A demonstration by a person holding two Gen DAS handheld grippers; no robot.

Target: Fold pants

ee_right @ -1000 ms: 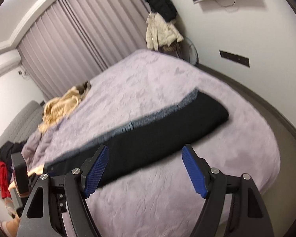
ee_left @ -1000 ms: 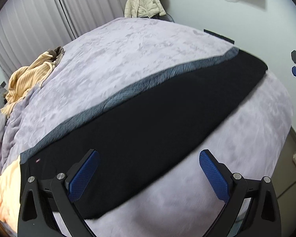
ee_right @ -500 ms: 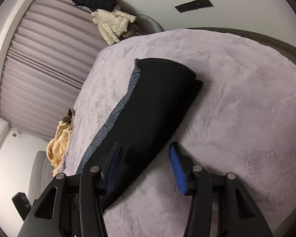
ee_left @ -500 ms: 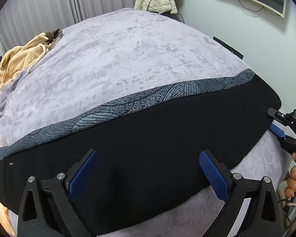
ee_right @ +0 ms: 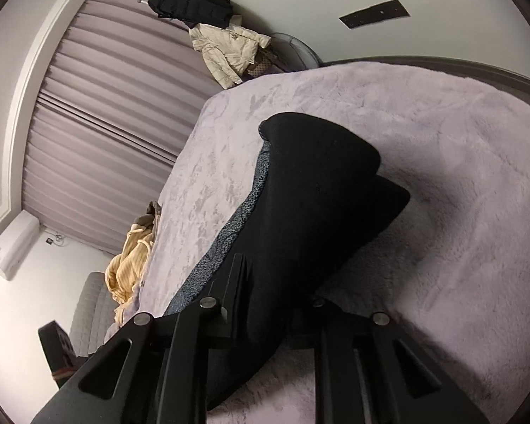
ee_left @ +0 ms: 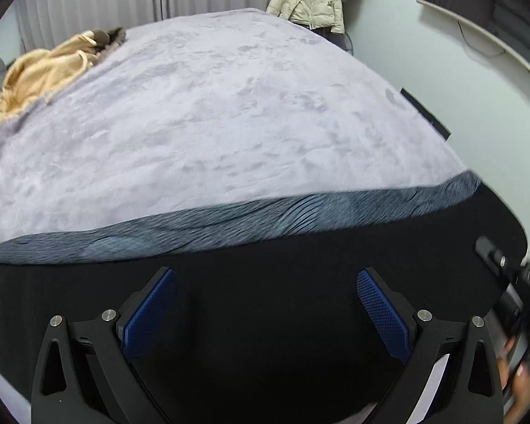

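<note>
Black cloth: pants (ee_left: pixel 335 233) stretched in one long strip across the near edge of the bed (ee_left: pixel 229 106), with a grey patterned stripe (ee_left: pixel 265 219) along the side facing the middle of the bed.

Looks already laid leg on leg, lengthwise, so reads as the first fold done. Crosswise folds not yet made: full length lying out along the bed, neither end brought over.

Right gripper (ee_right: pixel 277 282) at one end of the strip, near the bed's corner. Fingers closing, with black cloth between them and bunched up over them. Pads hidden by the fabric, but looks like a pinch on that end, with the cloth just beyond it raised off the bed.

Left gripper (ee_left: pixel 266 277) above the middle of the strip. Fingers spread wide, nothing between them but the flat cloth beneath, no hold taken.

Judged early to midway: probably needs a second grip, then that end carried along the bed edge onto the other, and likely one more fold after.

Yellow garment (ee_left: pixel 42 70) heaped at the far side of the bed, well apart from the pants.
</note>
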